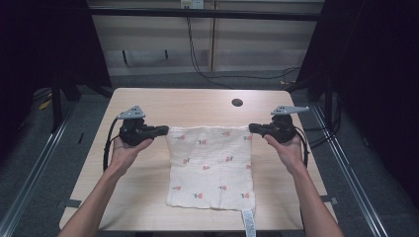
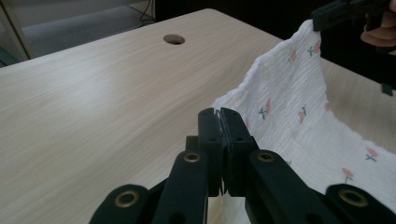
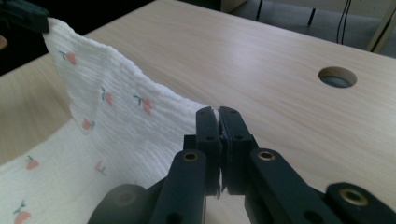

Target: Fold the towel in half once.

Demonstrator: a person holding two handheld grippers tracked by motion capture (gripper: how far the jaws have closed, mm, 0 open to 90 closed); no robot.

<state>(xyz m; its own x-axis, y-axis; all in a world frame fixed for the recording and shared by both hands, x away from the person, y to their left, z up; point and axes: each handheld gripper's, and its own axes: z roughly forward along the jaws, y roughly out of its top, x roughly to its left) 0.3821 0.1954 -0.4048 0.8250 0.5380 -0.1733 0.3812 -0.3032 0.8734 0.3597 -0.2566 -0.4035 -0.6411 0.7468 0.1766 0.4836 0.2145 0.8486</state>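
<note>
A white cloth (image 1: pixel 210 165) printed with small red flowers lies on the wooden table (image 1: pixel 148 103), its far edge lifted off the surface. My left gripper (image 1: pixel 166 130) is shut on the cloth's far left corner, and in the left gripper view that corner (image 2: pixel 217 111) is pinched between the black jaws of my left gripper (image 2: pixel 220 113). My right gripper (image 1: pixel 251 128) is shut on the far right corner. In the right gripper view my right gripper (image 3: pixel 217 111) pinches the cloth (image 3: pixel 116 121) while the fabric stretches away toward the other gripper. A white label (image 1: pixel 248 222) hangs over the table's near edge.
A round cable hole (image 1: pixel 237 102) sits in the table behind the cloth, toward the right. Cables trail across the floor beyond the far edge. Metal rails run along both sides of the table.
</note>
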